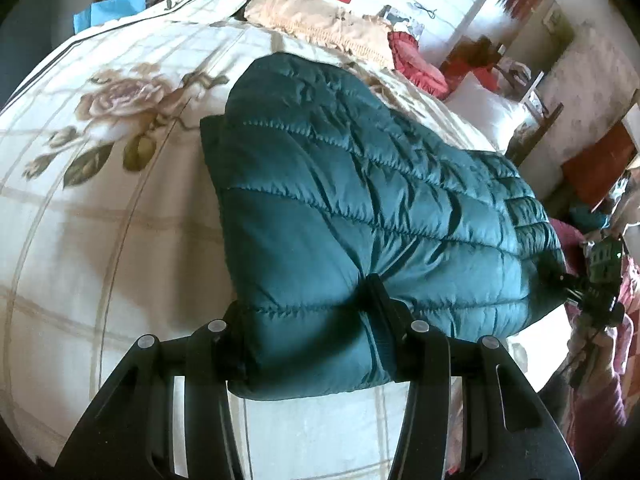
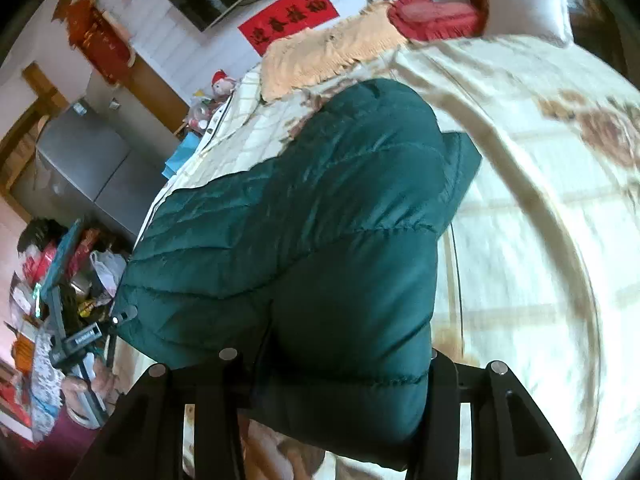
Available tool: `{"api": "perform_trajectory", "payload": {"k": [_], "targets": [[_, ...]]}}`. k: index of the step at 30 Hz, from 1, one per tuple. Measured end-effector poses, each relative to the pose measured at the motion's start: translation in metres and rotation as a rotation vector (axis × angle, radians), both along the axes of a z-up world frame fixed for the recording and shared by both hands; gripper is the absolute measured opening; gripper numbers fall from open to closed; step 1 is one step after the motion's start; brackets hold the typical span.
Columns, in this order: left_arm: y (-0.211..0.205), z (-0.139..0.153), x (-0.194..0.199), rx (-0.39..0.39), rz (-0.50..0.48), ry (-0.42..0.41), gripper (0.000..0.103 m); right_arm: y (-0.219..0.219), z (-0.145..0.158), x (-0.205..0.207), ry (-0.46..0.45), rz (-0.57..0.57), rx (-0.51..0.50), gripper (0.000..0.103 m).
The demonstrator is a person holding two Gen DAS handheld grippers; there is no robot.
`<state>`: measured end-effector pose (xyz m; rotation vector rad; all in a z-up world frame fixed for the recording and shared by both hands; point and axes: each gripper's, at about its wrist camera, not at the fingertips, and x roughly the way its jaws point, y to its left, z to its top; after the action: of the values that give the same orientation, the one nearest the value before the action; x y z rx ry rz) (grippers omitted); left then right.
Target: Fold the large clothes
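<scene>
Jacket [image 1: 360, 200] lies folded on the bed [image 1: 100, 200]; your left gripper [image 1: 308, 316] and right gripper [image 2: 344, 356] each pinch its near edge; puffy, soft, slippery; grip deep through all layers.

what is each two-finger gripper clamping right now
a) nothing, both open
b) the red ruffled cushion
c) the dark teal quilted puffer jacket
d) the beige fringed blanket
c: the left gripper and right gripper each pinch a near edge of the dark teal quilted puffer jacket above the floral bedspread.
</scene>
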<state>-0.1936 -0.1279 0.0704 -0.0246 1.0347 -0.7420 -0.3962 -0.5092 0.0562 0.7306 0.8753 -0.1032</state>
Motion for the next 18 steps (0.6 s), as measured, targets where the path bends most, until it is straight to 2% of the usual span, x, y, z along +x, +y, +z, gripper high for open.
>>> {"api": "perform_trajectory", "payload": {"k": [1, 2, 3, 5, 9, 12, 15, 18], "targets": [[-0.001, -0.004, -0.002, 0.013, 0.008, 0.005, 0.050, 0.002, -0.004, -0.001, 0.027, -0.003, -0.017, 0.050], [0.000, -0.008, -0.002, 0.018, 0.024, 0.012, 0.053, 0.002, -0.011, -0.001, 0.064, -0.017, -0.041, 0.058], [0.000, -0.011, -0.001, 0.021, 0.049, 0.019, 0.061, 0.001, -0.017, 0.000, 0.092, -0.025, -0.052, 0.070], [0.001, -0.013, -0.004, 0.024, 0.093, 0.018, 0.067, -0.001, -0.025, 0.004, 0.126, -0.033, -0.084, 0.080], [0.004, 0.000, -0.017, 0.067, 0.139, -0.035, 0.068, 0.005, -0.011, 0.000, 0.131, -0.052, -0.160, 0.081], [0.006, 0.019, -0.034, 0.093, 0.181, -0.122, 0.068, 0.013, 0.012, -0.011, 0.123, -0.087, -0.263, 0.081], [0.003, 0.034, -0.049, 0.088, 0.183, -0.186, 0.068, 0.021, 0.034, -0.020, 0.094, -0.108, -0.316, 0.081], [-0.007, 0.042, -0.066, 0.129, 0.177, -0.257, 0.068, 0.039, 0.054, -0.024, 0.050, -0.103, -0.349, 0.081]]}}
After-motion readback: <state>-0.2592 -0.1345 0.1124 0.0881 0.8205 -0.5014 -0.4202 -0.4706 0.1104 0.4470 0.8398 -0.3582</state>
